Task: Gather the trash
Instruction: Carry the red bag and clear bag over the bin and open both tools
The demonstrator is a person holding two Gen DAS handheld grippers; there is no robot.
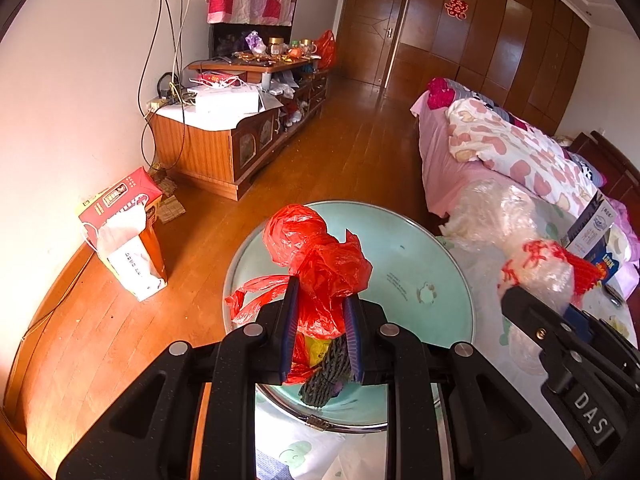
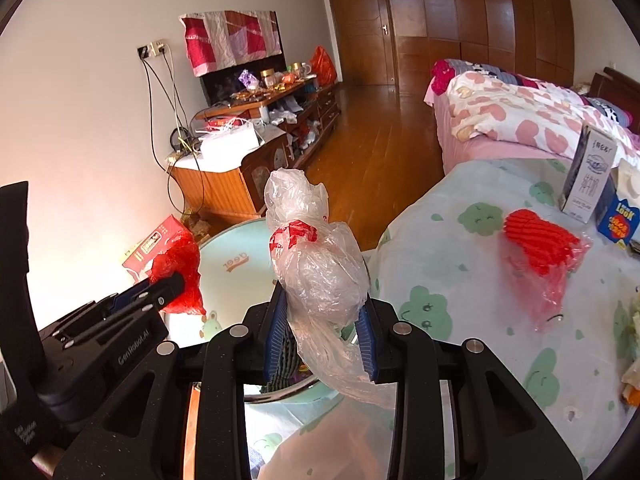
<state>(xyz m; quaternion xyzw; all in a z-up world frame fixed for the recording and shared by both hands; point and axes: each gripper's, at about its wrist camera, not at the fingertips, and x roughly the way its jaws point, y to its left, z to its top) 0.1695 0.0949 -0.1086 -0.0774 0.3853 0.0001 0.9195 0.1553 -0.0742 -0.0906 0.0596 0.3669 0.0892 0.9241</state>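
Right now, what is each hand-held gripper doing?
Left hand-held gripper: closed on a red plastic bag.
Right hand-held gripper: closed on a clear plastic bag.

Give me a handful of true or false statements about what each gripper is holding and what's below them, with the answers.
1. The left gripper grips a crumpled red plastic bag. True.
2. The right gripper is empty. False: it is shut on a clear plastic bag.
3. A pale green round bin lies below the red bag. True.
4. The red ribbed item sits inside the bin. False: it lies on the cloud-print cover.
5. The wooden door is open. False: it is closed.
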